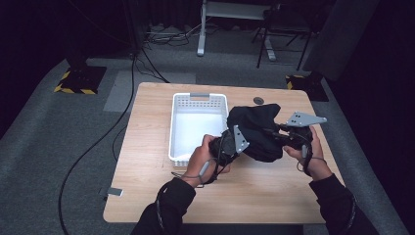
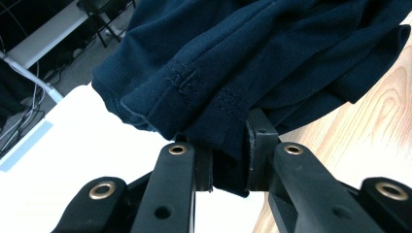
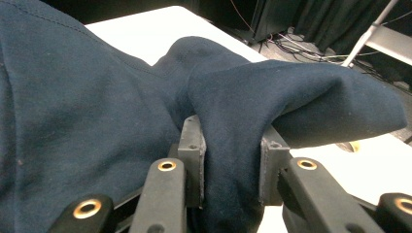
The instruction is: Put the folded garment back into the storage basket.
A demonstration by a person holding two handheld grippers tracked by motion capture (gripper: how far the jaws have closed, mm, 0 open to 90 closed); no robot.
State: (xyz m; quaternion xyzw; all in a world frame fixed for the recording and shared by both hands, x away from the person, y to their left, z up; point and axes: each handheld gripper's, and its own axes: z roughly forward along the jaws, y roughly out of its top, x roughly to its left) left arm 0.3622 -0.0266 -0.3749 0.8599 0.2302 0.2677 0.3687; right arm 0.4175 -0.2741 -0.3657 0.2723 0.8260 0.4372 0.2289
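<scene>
A dark navy garment (image 1: 257, 129) hangs bunched between both grippers, held up over the table just right of the white basket (image 1: 195, 100). My left gripper (image 1: 230, 142) grips its lower left side; in the left gripper view the jaws pinch a stitched hem of the garment (image 2: 228, 73) between the pads (image 2: 257, 145). My right gripper (image 1: 286, 137) holds the garment's right side. The right gripper view has a thick fold of the garment (image 3: 233, 121) clamped between the pads (image 3: 192, 160).
The white slotted basket stands on the wooden table (image 1: 147, 171) at its middle left, its inside bare. A small dark round disc (image 1: 258, 101) lies near the table's far edge. Chairs, a desk leg and cables stand on the grey floor beyond.
</scene>
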